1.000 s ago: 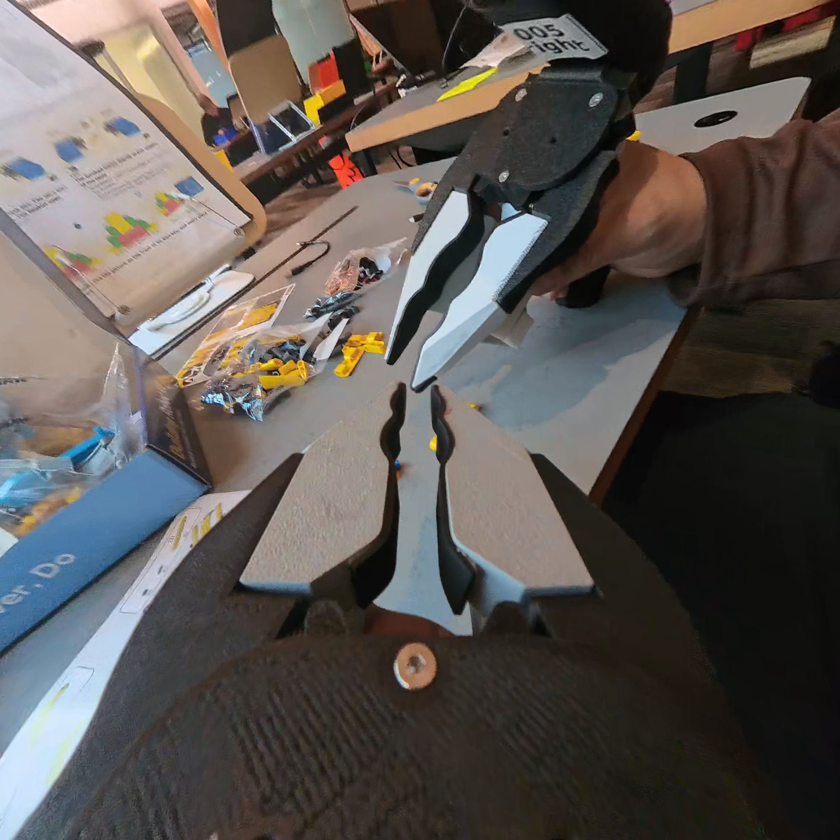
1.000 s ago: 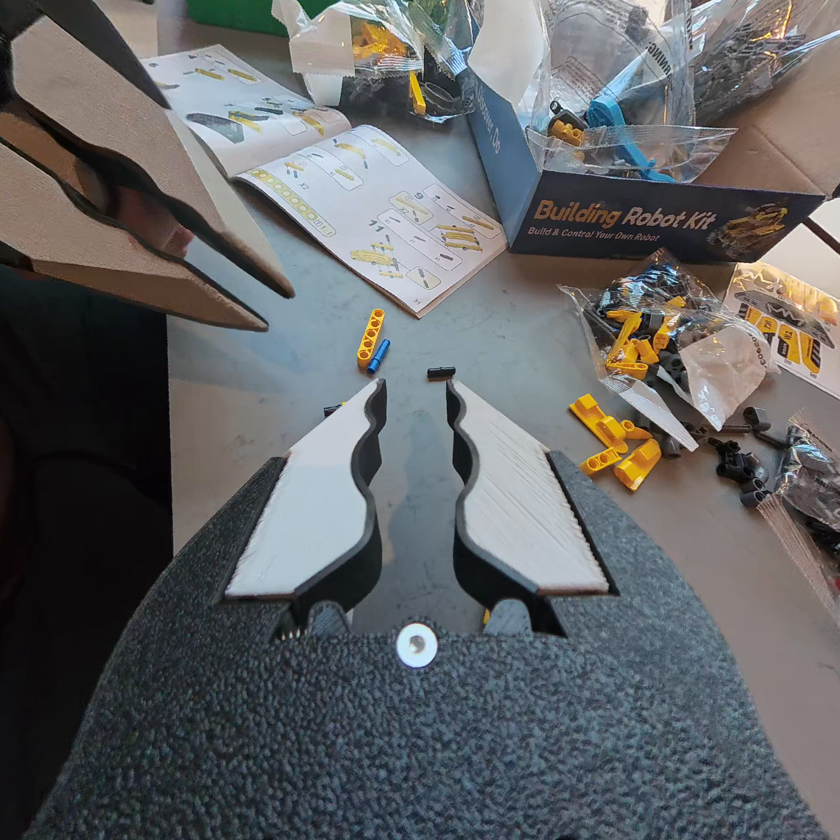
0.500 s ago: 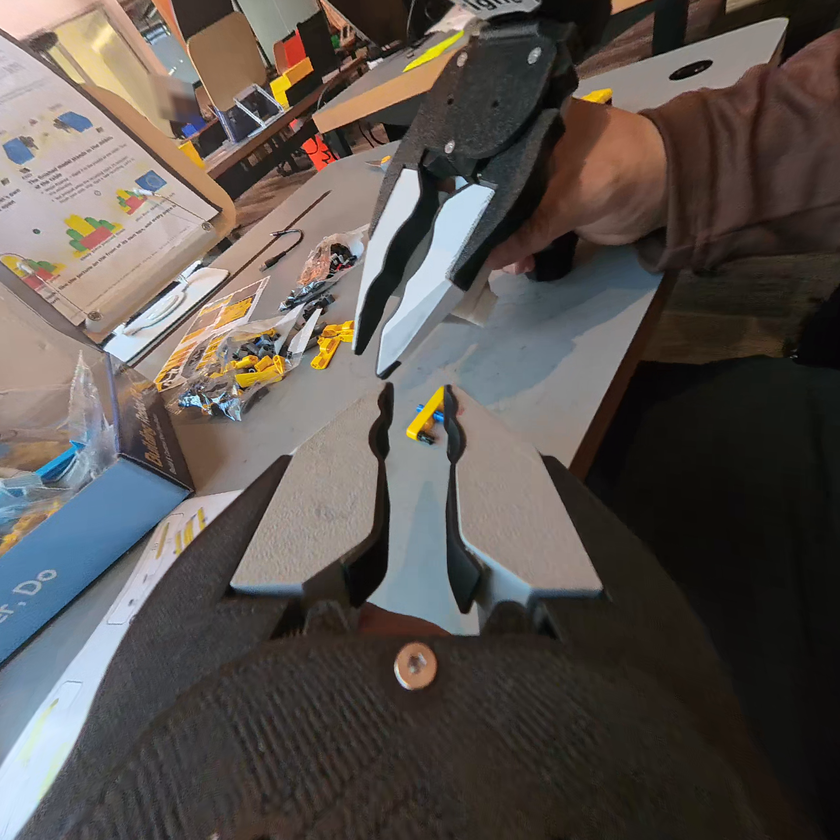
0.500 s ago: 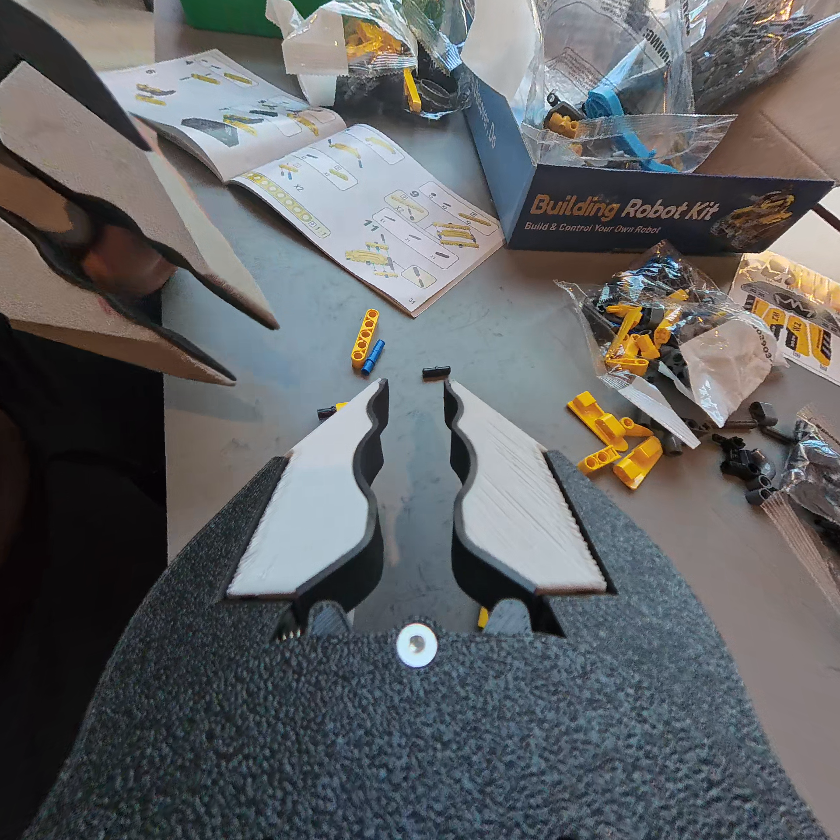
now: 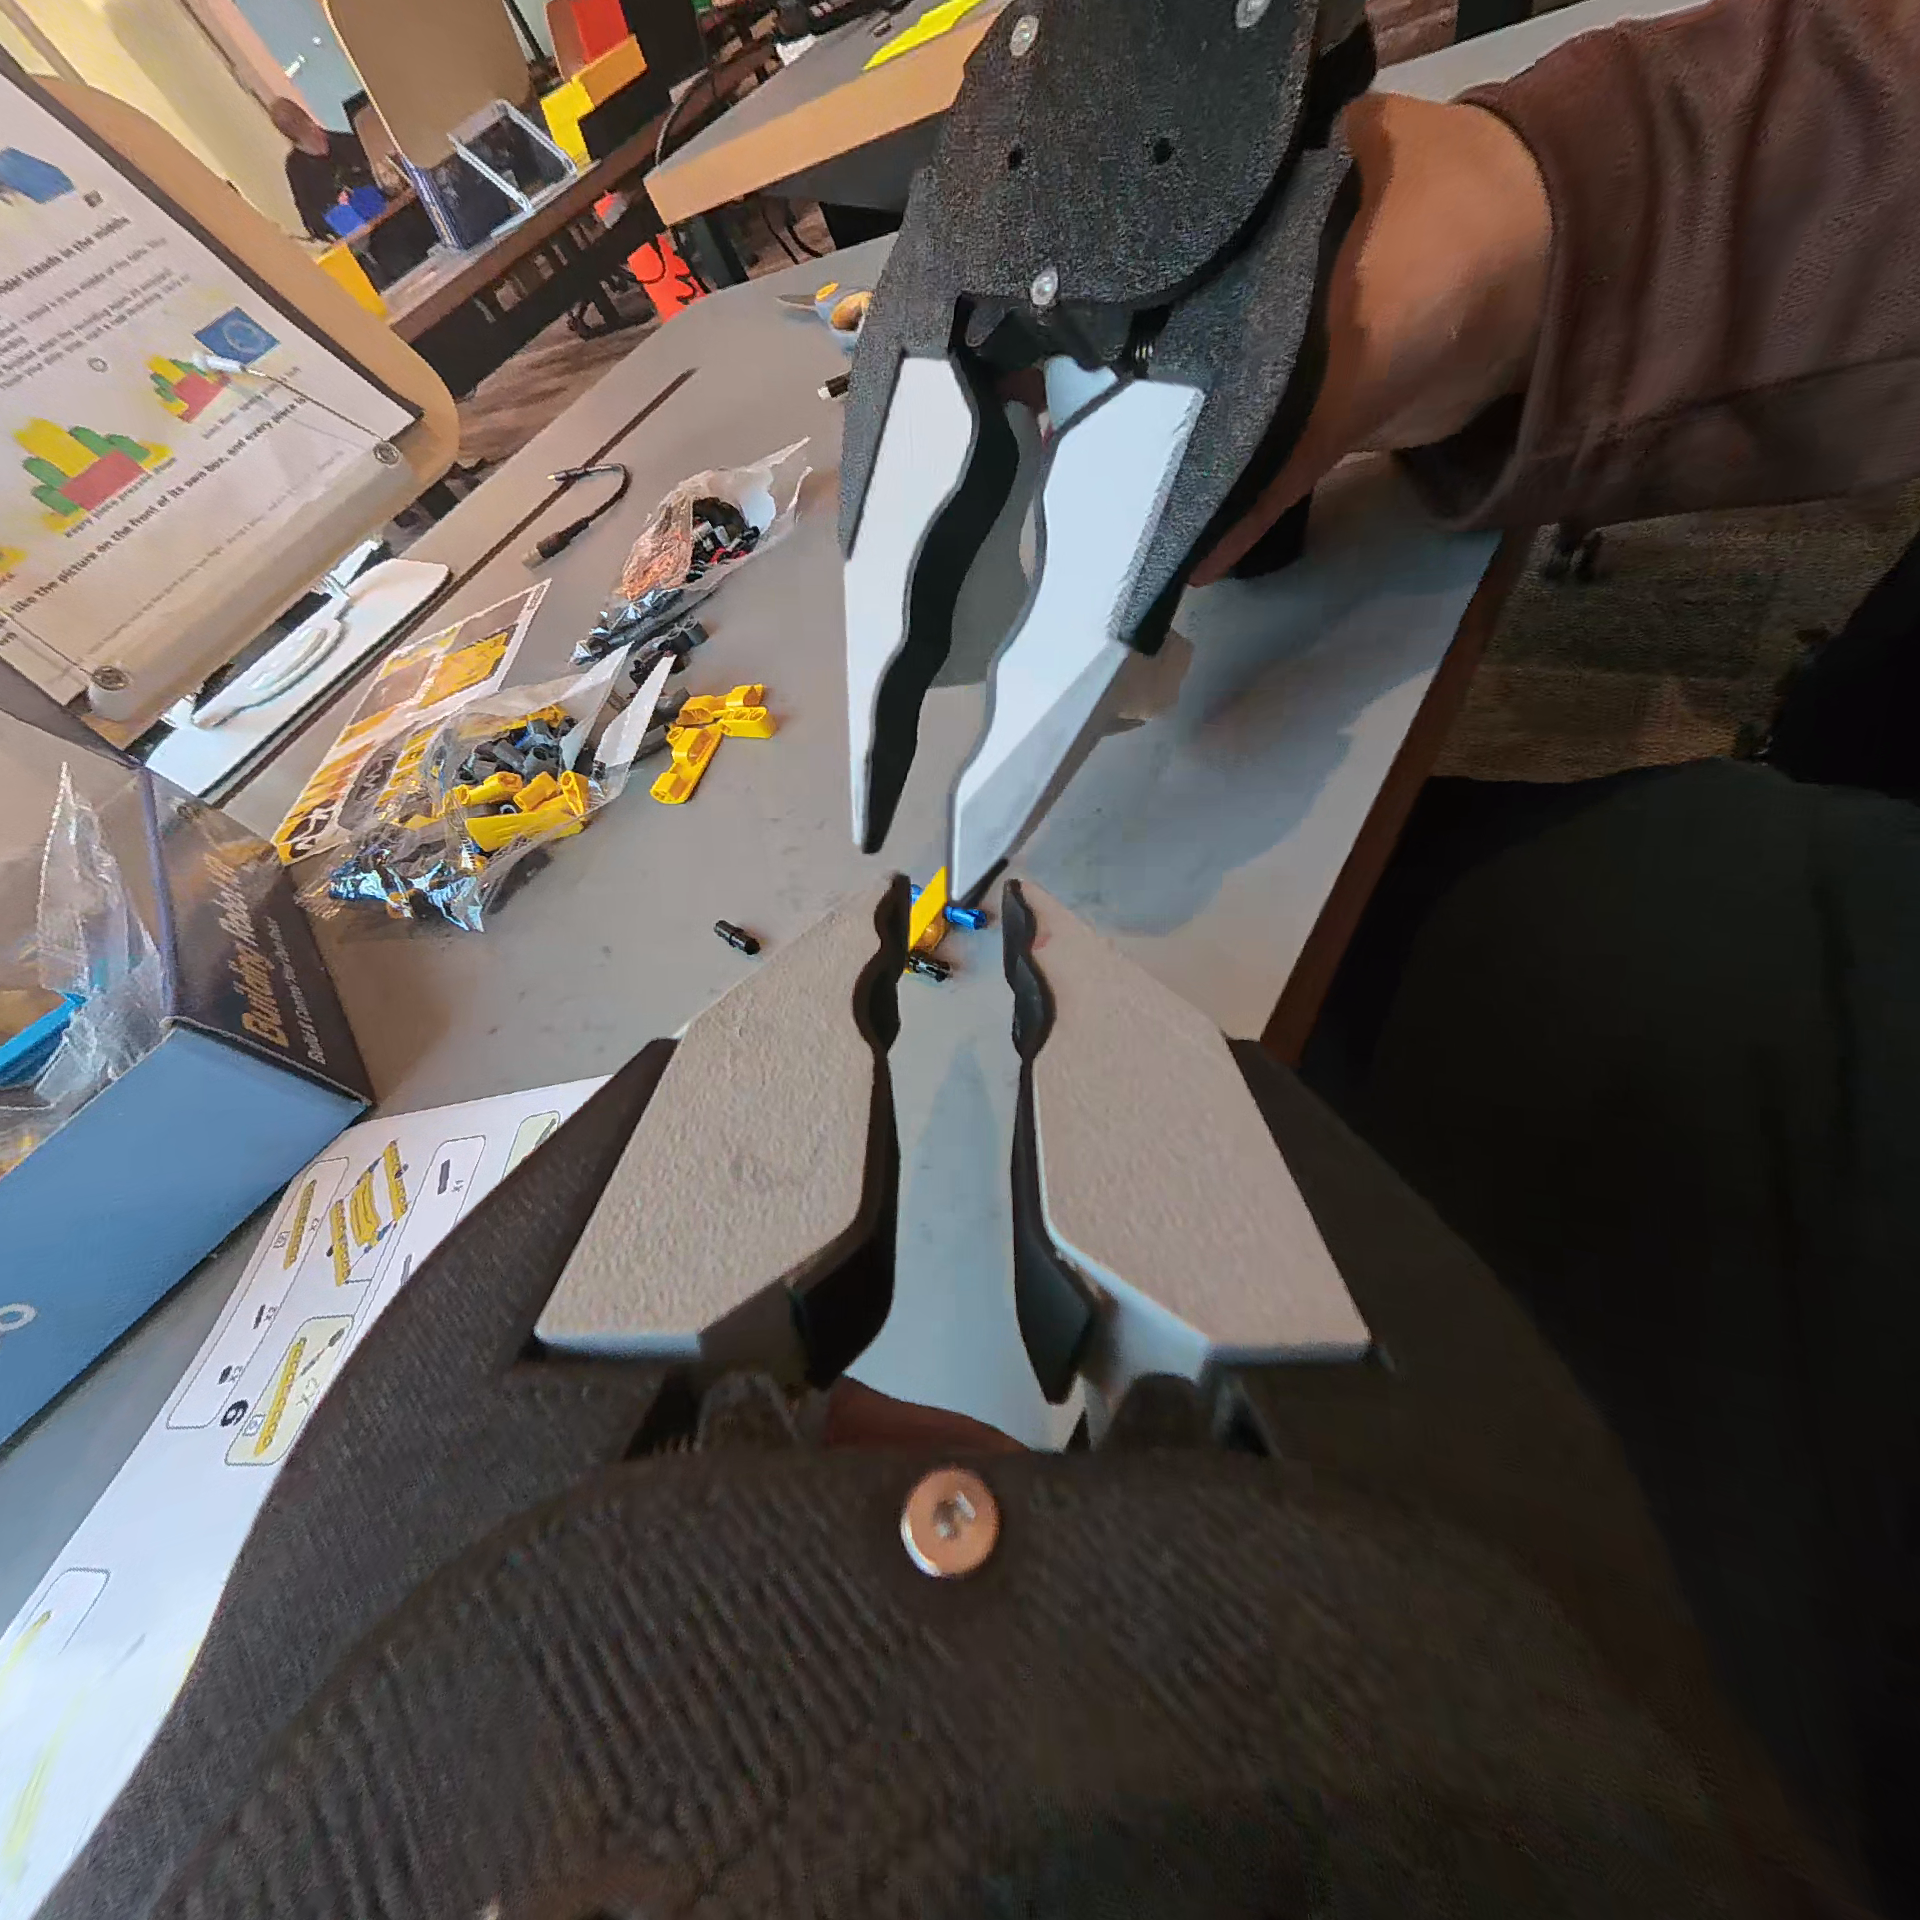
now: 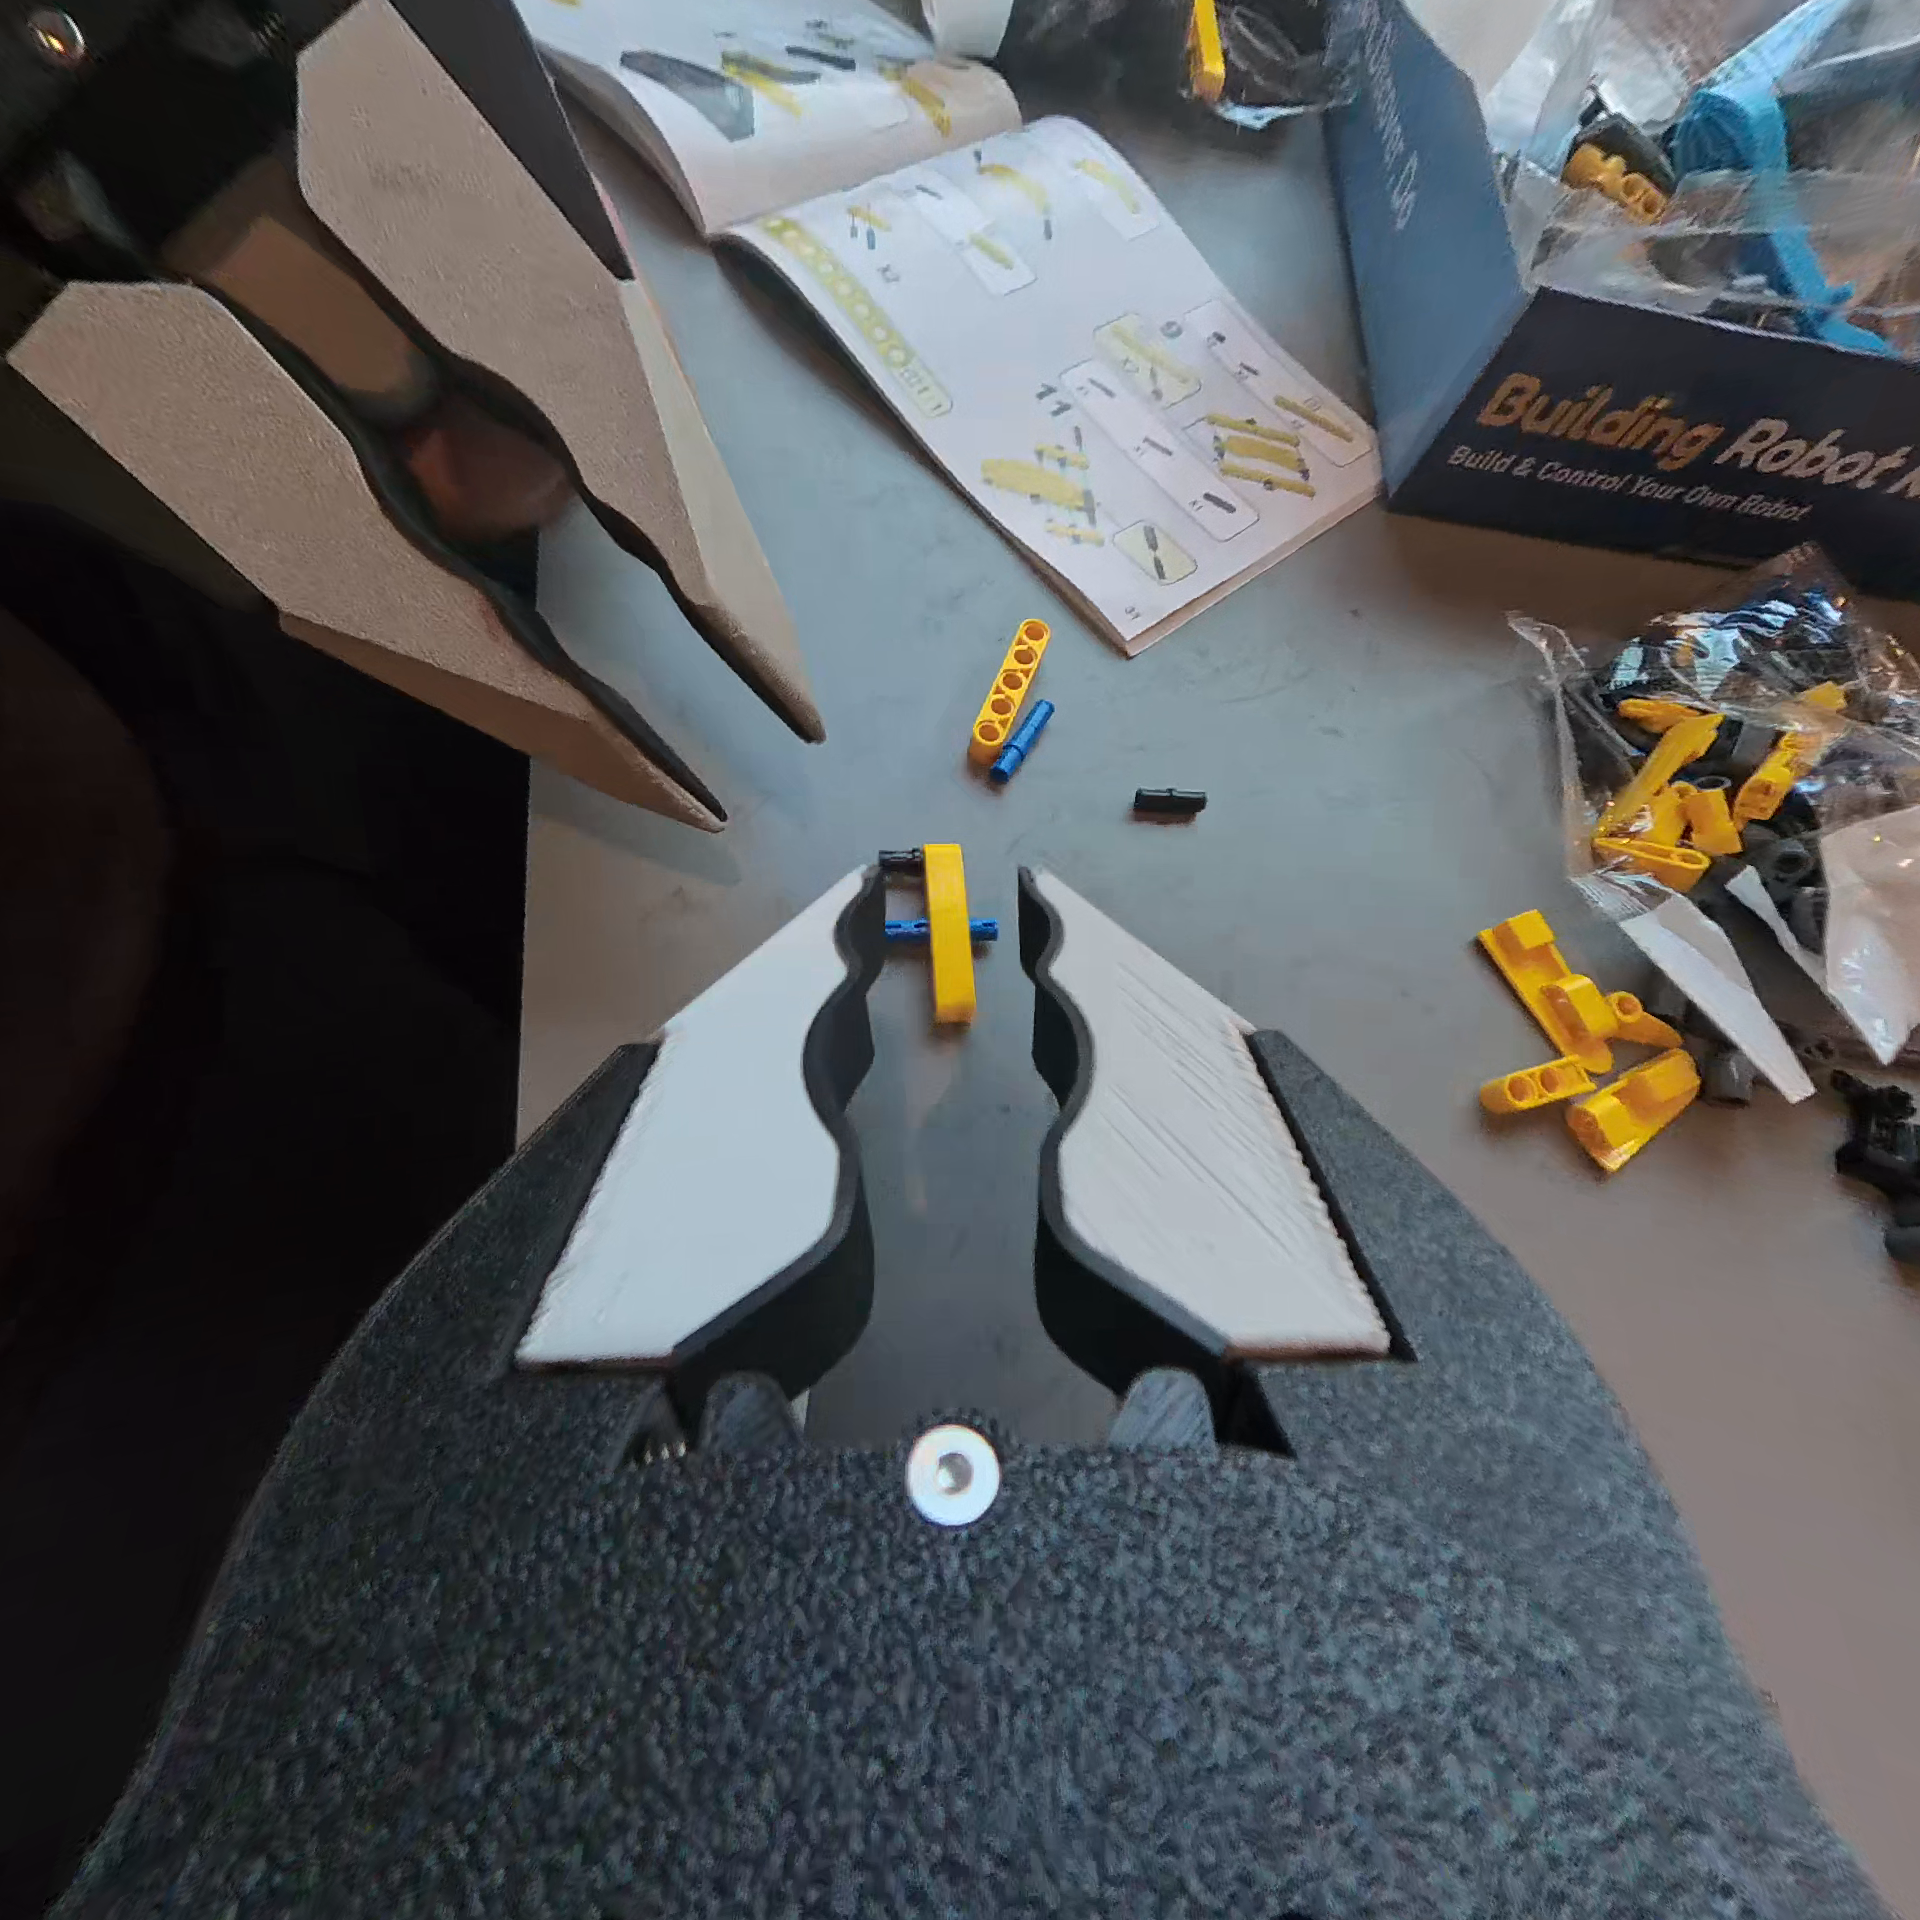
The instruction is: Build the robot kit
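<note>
Right claw [image 6: 948,883] parted, nothing gripped, fingertips straddling a small yellow beam [image 6: 948,930] lying on the grey surface [image 6: 1299,831]. Beam crossed by a blue pin [image 6: 904,928], with a black pin [image 6: 899,858] at its far end beside the left fingertip. Cannot tell whether the fingertips touch the surface.

Left claw [image 5: 951,904] likewise parted and empty, tips aimed at the same beam [image 5: 928,906] from the opposite side, near the surface's edge. Seen from the right wrist view, hovering at upper left [image 6: 774,779], apart from the beam.

Just beyond: a second yellow beam [image 6: 1010,691] with a loose blue pin [image 6: 1021,740] alongside, and a lone black pin [image 6: 1169,800]. Farther back, an open instruction booklet [image 6: 1039,343] and a blue kit box [image 6: 1621,416]. At right, loose yellow pieces [image 6: 1584,1049] beside a torn clear bag of parts [image 6: 1725,790].
</note>
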Demonstrator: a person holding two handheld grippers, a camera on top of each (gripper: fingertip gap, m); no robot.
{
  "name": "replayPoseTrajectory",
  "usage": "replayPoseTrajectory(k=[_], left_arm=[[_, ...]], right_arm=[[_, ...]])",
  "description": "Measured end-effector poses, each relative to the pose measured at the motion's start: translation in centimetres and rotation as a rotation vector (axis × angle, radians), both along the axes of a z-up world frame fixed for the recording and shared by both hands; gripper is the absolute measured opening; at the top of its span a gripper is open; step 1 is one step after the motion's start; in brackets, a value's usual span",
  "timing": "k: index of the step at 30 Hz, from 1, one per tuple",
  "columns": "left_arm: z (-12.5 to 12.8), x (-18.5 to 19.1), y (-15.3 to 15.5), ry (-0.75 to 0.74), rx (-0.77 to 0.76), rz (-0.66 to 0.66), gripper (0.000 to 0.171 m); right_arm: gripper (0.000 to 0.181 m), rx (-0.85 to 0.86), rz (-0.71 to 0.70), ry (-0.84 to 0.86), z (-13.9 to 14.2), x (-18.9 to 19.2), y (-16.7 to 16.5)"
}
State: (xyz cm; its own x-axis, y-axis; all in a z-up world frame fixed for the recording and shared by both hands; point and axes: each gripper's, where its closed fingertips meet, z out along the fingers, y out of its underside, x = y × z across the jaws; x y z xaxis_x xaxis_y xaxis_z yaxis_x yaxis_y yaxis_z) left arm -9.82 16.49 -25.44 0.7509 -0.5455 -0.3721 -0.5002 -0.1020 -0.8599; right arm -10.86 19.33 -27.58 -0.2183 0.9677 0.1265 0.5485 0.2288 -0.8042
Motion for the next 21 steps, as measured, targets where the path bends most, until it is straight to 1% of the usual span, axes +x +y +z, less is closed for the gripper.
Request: replayPoseTrajectory(k=[8,12,16,21], left_arm=[[-0.3,0.1,0.0,0.012,-0.012,-0.008,0.013],[-0.2,0.1,0.0,0.004,-0.015,-0.006,0.012],[-0.2,0.1,0.0,0.006,-0.014,-0.005,0.011],[-0.2,0.0,0.0,0.001,-0.019,-0.004,0.011]], right_arm=[[0.028,-0.026,-0.019,-0.086,-1.3,0.9,0.8],[0.024,-0.026,-0.016,-0.1,-1.5,1.0,0.9],[0.011,-0.01,0.015,-0.124,-1.9,1.1,0.4],[0.008,0.0,0.017,-0.121,-1.9,1.2,0.5]])
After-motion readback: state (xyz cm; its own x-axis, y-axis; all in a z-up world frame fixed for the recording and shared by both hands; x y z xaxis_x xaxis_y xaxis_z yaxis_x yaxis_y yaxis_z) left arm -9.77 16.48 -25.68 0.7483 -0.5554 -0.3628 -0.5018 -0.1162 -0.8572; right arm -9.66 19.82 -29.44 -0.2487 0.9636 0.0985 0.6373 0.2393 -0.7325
